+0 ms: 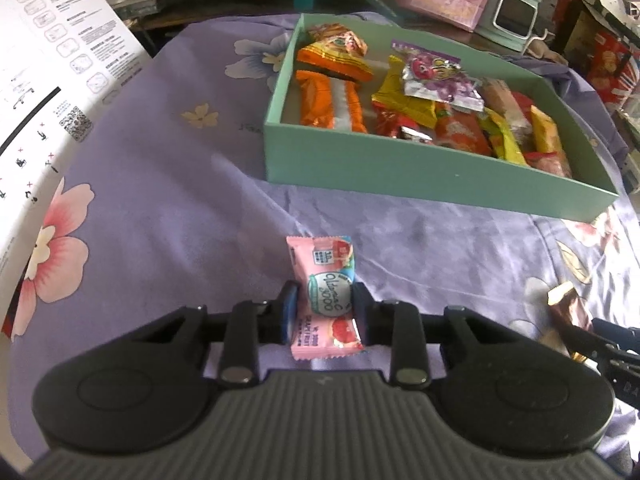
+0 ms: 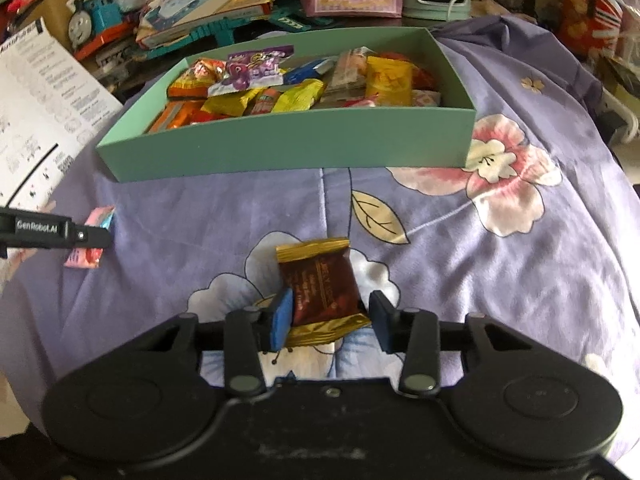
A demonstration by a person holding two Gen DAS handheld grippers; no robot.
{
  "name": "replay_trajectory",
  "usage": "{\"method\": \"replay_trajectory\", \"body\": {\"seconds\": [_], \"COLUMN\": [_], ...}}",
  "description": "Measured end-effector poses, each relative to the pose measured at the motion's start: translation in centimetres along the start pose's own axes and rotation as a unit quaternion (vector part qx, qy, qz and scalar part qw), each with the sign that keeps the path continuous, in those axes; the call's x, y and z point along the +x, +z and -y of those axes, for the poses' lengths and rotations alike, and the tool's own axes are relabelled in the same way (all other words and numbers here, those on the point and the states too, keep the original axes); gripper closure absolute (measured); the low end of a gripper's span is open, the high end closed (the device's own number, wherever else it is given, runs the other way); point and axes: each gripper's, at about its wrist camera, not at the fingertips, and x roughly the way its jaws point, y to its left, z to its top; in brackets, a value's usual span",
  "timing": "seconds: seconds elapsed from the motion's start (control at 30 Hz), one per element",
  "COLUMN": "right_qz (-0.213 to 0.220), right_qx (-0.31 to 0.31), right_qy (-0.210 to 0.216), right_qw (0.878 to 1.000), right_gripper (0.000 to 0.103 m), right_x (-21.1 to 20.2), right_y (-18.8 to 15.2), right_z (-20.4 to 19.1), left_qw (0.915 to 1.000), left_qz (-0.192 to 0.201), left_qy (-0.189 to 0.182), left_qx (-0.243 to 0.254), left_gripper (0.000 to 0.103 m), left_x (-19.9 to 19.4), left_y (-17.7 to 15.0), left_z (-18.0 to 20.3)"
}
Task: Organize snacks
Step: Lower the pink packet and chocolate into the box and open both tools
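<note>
**Two snack packets between the jaws, the box ahead**

The left gripper (image 1: 323,312) has its jaws clamped on a pink grapefruit candy packet (image 1: 326,300), one pad pressing each long side; the packet lies on the purple floral bedspread (image 1: 168,200), just short of the near wall of the teal box (image 1: 360,160).

The right gripper (image 2: 331,320) straddles a maroon-and-gold snack packet (image 2: 322,292) that lies on a white flower printed on the bedspread. Its jaws are narrow: the blue pad on the left touches the packet's edge, while the pad on the right stands just clear of it (a thin gap shows there).

The teal box sits toward the far edge of the bedspread and already holds a heap of wrapped snacks: orange bars (image 1: 332,104) at its left end, yellow packets (image 2: 390,76) and a purple cartoon sachet (image 2: 252,70) among them. A white printed carton (image 1: 44,92) stands at the bedspread's left edge.

From the right wrist view the left gripper shows at the left border, over the pink packet.
</note>
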Motion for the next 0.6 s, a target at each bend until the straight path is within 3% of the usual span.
{"method": "replay_trajectory", "body": {"seconds": [0.3,0.6], "right_qz": [0.034,0.077], "right_qx": [0.047,0.080], "right_qy": [0.027,0.045], "right_qw": [0.998,0.993], "right_gripper": [0.062,0.062], "right_x": [-2.8,-3.8], "right_y": [2.0,8.9], "right_z": [1.3,2.7], "left_qw": [0.9993,0.9964], "left_qz": [0.023,0.071], "left_qy": [-0.029,-0.037], "left_qx": [0.003,0.028], "left_gripper": [0.075,0.074], "left_x": [-2.9,-4.5], "left_y": [1.0,6.4], "left_z": [0.9,2.9]}}
